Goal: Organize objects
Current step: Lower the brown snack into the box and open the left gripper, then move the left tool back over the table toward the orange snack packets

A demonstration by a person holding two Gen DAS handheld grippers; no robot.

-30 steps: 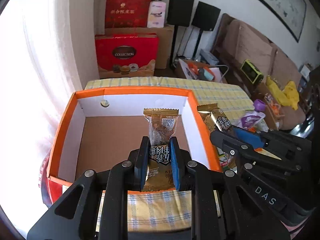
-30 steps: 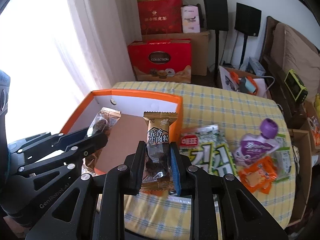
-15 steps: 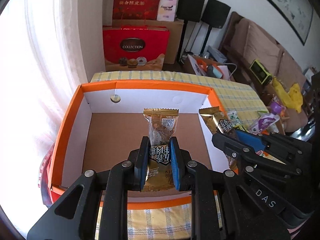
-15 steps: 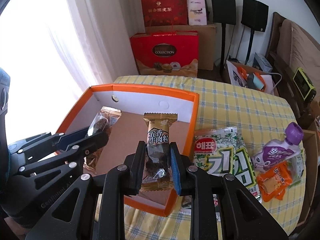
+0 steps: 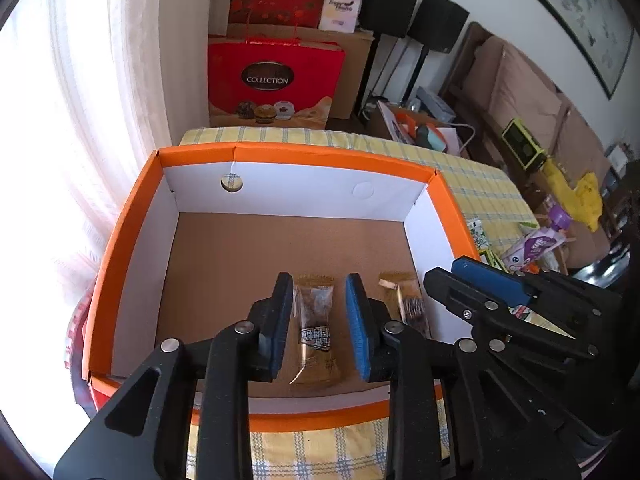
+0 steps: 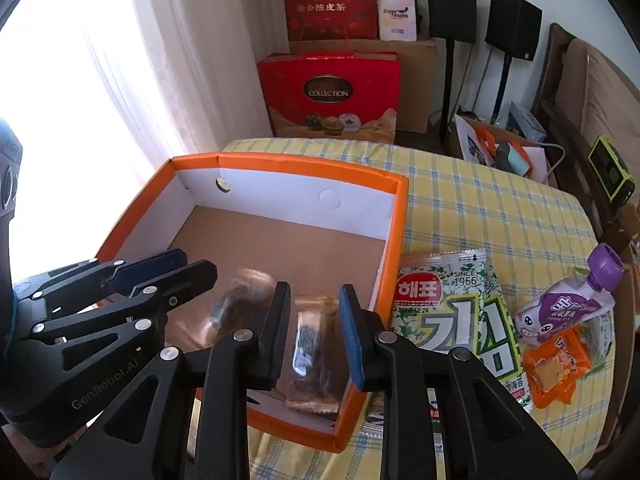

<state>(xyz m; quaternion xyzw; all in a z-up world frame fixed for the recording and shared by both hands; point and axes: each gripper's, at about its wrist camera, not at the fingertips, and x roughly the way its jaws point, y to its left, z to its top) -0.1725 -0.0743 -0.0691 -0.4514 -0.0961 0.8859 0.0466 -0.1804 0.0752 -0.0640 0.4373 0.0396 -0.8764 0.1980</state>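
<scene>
Two gold-wrapped jerky snack packets lie in the orange cardboard box; left gripper and right gripper both spread, holding nothing; green seaweed pack, purple drink pouch and orange snack packet left on the table.

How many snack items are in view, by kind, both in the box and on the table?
Gold-wrapped jerky packets in the orange box: 2
Green seaweed pack on the table: 1
Purple spouted pouch: 1
Orange snack packet: 1
Total: 5
</scene>
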